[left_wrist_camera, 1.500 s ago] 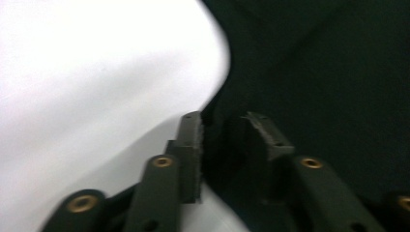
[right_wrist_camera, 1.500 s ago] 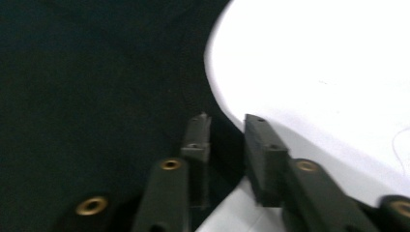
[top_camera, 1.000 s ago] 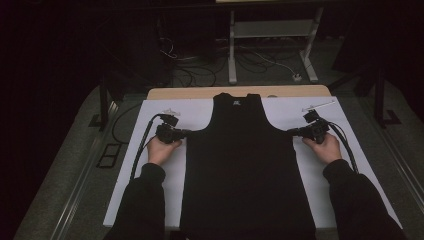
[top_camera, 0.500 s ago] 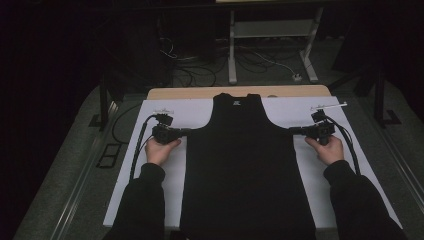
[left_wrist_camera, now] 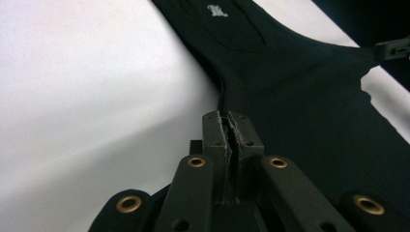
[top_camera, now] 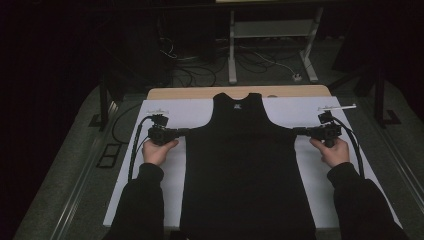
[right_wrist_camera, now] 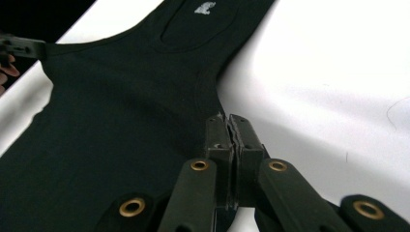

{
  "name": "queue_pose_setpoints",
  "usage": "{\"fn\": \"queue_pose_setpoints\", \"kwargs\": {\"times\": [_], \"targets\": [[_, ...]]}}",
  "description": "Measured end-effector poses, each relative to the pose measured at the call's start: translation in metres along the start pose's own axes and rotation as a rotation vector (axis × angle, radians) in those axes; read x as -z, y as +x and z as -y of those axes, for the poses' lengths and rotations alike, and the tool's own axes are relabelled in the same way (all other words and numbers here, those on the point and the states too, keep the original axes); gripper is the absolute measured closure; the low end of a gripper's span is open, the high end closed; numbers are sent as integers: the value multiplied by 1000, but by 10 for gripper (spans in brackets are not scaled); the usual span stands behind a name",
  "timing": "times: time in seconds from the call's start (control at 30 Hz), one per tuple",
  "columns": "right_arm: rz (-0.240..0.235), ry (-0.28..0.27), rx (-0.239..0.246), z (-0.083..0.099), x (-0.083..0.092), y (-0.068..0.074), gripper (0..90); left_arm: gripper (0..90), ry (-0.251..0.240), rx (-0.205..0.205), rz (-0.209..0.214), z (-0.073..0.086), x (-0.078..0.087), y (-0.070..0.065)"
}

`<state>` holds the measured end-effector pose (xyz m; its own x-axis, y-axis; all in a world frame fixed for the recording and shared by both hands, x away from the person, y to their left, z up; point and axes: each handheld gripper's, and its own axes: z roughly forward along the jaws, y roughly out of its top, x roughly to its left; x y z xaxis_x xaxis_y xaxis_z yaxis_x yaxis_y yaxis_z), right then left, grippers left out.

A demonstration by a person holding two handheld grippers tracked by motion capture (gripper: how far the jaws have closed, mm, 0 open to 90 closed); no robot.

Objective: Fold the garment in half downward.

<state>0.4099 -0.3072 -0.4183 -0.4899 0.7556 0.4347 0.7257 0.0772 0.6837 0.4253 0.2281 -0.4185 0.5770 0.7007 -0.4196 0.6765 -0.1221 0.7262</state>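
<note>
Black tank top (top_camera: 247,170) laid flat on white sheet (top_camera: 165,112) over the desk, each side edge below the armhole pinched by left gripper (top_camera: 186,131) and right gripper (top_camera: 296,131), fingers pressed together on fabric, bare sheet left outside both hands.

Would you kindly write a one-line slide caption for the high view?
Two handheld grippers, left gripper and right gripper, pinch opposite armhole edges of a black tank top spread flat on a white sheet.

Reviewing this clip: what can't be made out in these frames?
- Black tank top: its hem runs off the high view's bottom edge.
- White print at the neck label: too small to read in any view.
- Left gripper and right gripper: jaws closed at the armhole edges; fabric between them hidden.
</note>
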Motion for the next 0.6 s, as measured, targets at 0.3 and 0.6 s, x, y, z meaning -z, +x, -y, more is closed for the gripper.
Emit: {"fn": "queue_pose_setpoints", "kwargs": {"times": [0.3, 0.6], "targets": [[2, -14, -6, 3, 9, 3, 867, 852, -2, 17, 9, 6, 7, 0], [2, -14, -10, 10, 15, 7, 866, 851, -3, 30, 17, 10, 12, 0]]}}
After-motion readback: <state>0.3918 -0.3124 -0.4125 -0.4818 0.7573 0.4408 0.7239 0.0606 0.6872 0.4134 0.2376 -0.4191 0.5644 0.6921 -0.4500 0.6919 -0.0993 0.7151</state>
